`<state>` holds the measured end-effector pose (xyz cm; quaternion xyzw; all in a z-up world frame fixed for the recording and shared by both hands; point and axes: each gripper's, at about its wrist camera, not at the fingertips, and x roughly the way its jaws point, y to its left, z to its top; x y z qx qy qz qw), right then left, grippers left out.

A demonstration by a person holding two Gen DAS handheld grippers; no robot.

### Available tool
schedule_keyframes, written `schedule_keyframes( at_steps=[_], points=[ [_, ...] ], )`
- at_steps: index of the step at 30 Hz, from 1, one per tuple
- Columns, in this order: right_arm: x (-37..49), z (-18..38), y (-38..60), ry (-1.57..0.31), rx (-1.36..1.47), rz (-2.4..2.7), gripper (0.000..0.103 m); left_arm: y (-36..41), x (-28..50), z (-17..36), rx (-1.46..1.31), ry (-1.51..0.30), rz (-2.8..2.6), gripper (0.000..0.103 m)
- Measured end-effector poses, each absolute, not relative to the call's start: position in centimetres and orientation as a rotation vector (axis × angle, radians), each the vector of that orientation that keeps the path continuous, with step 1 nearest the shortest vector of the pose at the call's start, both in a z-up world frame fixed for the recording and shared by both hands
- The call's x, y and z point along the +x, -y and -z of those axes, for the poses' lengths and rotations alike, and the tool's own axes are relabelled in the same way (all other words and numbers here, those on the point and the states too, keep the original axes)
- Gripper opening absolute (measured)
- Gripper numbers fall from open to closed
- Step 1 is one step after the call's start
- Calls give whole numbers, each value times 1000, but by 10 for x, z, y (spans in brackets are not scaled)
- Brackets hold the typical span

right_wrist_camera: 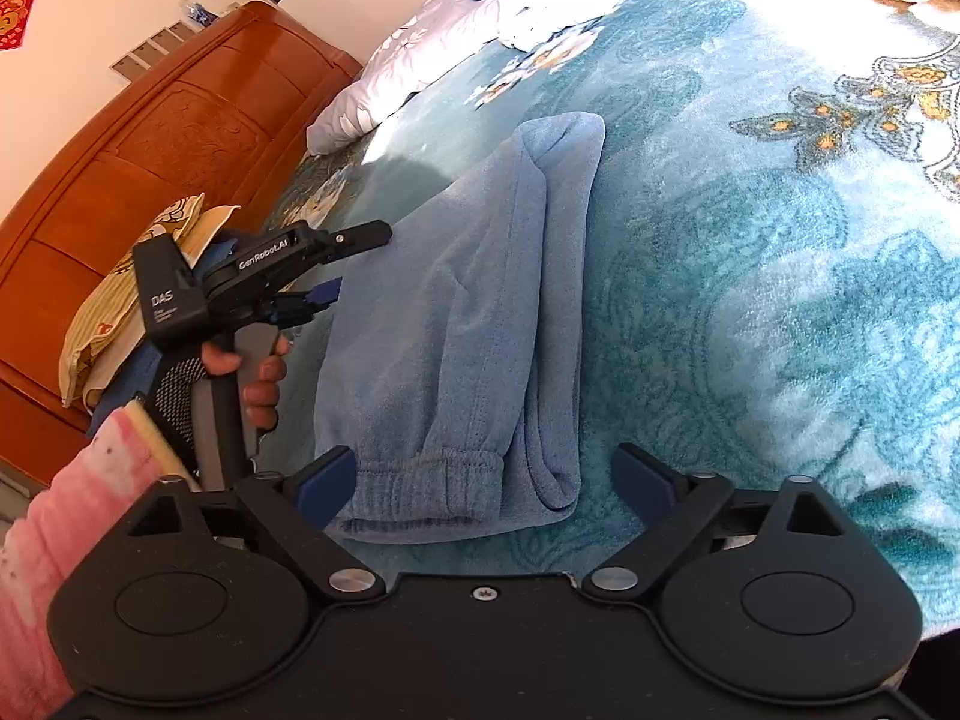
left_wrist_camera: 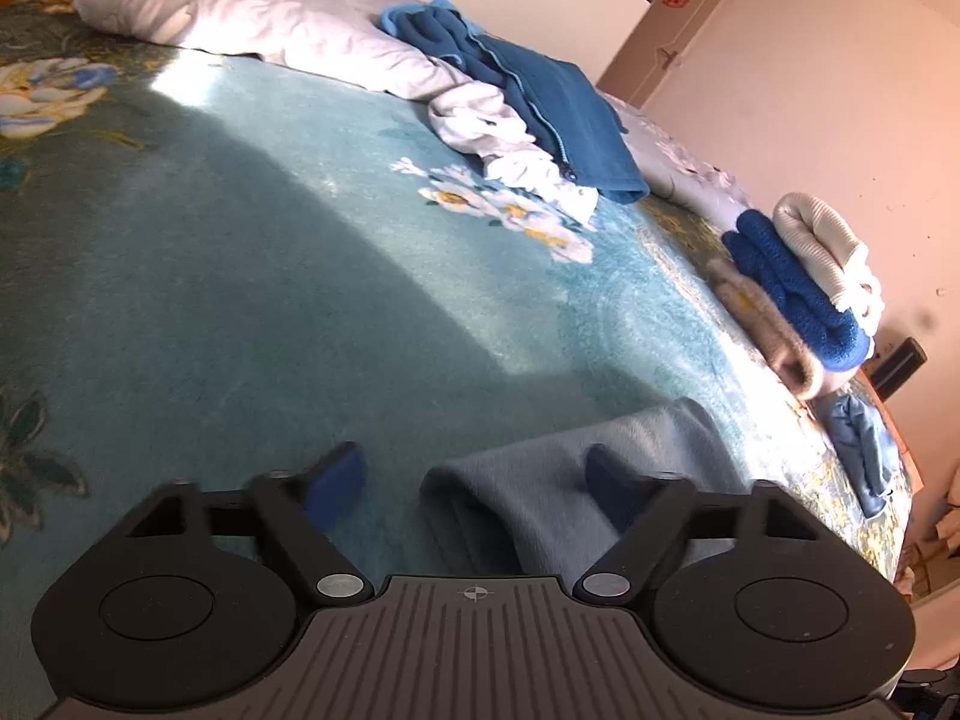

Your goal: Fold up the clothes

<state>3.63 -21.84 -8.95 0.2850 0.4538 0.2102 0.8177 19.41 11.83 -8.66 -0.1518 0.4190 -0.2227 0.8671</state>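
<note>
Light blue fleece sweatpants (right_wrist_camera: 468, 312) lie lengthwise on the teal floral bedspread (right_wrist_camera: 750, 300), folded leg over leg, with the elastic cuff (right_wrist_camera: 432, 474) nearest the right wrist camera. My right gripper (right_wrist_camera: 483, 480) is open, its jaws straddling the cuff end without pressing on it. A hand in a pink sleeve holds my left gripper (right_wrist_camera: 354, 264) at the pants' left edge, also open. In the left wrist view the sweatpants (left_wrist_camera: 570, 462) lie between the left gripper's (left_wrist_camera: 474, 480) fingers, the right finger over the cloth.
A dark blue jacket (left_wrist_camera: 528, 96) and a white garment (left_wrist_camera: 510, 138) lie in a heap farther up the bed. A stack of folded clothes (left_wrist_camera: 798, 288) sits near the bed's right edge. A wooden headboard (right_wrist_camera: 150, 138) and a yellow pillow (right_wrist_camera: 120, 288) are on the left.
</note>
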Motion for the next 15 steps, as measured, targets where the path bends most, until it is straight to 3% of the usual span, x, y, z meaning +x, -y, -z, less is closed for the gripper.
schedule_keyframes(
  at_steps=[3,5,8,15],
  points=[
    [37,92,222,-968,621,-441,69,-113,197,87,-292,-889,517,48],
    [36,93,224,-971,639,-448,60,-112,198,87,-291,-894,539,45],
    [35,95,225,-977,662,-458,59,-114,198,89,-325,-897,549,35],
    [37,97,223,-985,689,-464,42,-117,187,96,-425,-871,501,20]
  ],
)
